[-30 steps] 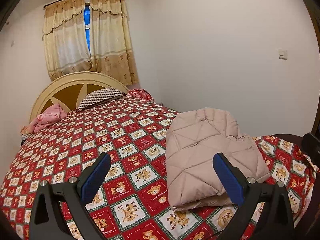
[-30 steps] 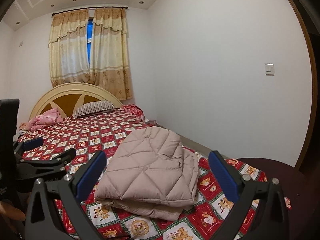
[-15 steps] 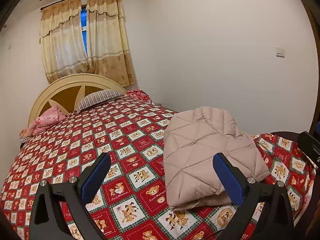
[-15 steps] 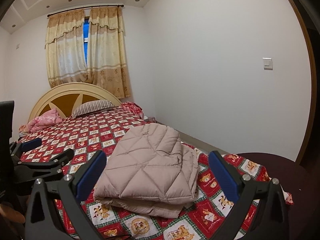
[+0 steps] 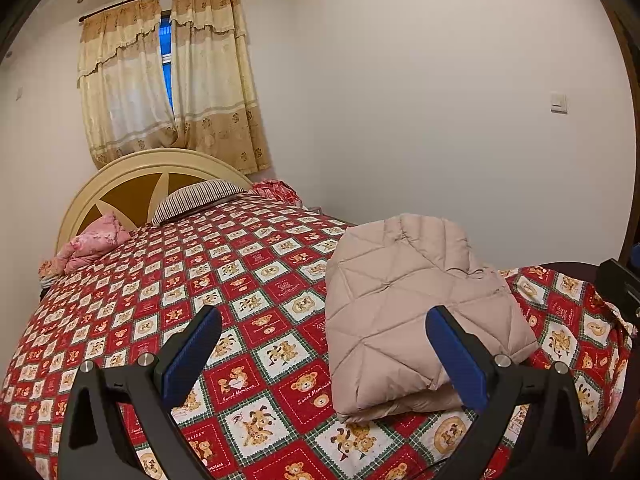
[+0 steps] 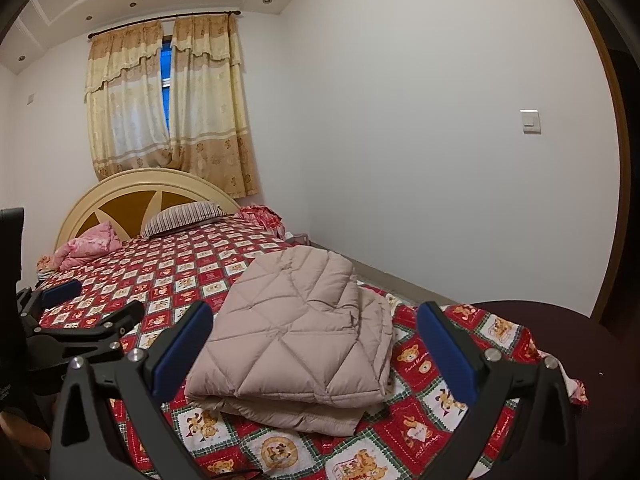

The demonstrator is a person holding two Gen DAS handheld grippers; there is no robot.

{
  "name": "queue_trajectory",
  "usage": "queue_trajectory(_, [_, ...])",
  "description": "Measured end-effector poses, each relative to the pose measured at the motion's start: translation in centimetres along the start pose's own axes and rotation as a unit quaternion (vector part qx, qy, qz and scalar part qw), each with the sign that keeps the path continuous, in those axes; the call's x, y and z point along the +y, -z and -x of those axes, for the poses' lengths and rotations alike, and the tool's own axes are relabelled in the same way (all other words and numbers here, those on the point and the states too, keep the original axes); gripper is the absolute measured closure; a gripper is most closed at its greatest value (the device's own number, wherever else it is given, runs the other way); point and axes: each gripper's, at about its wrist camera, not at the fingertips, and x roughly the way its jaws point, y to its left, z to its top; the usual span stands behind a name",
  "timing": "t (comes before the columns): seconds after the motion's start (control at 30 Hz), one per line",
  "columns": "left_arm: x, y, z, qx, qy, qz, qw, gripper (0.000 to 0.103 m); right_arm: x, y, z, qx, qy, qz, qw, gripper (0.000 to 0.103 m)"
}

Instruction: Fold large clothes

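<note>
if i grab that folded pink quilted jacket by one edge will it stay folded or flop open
The quilted jacket looks puffy and soft, so it probably sags and unfolds if lifted by one edge. Its stacked layers lie loose on the bedspread, with nothing visibly holding them. It likely weighs little for its bulk; the smooth shell may slip between the pads.

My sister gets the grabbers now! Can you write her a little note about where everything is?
Left hand-held gripper: open, empty, held above the bedspread.
Right hand-held gripper: open, empty, not touching the coat.
The pink quilted coat lies folded in a neat stack near the foot of the bed, on the wall side.
Done: the fold looks finished.
Left: probably nothing, maybe square up the loose edges.
</note>
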Motion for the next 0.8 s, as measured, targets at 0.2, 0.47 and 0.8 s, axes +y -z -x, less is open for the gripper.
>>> queue_trajectory(0.2, [0.1,-0.1,0.0,-0.002,-0.001,-0.008,1.0,0.001,-0.1,0.0,0.1,-0.003,0.002,0.0,1.0,0.0])
queue_trajectory(0.47, [0.7,-0.1,-0.4,0.014,0.015,0.002,0.9998,0.001,0.2,0.2,0.3,0.0,0.01,0.0,1.0,0.0])
queue_trajectory(0.8, [1.4,0.1,-0.9,0.018,0.007,0.008,0.9998,0.001,0.4,0.2,0.5,-0.003,0.014,0.002,1.0,0.0])
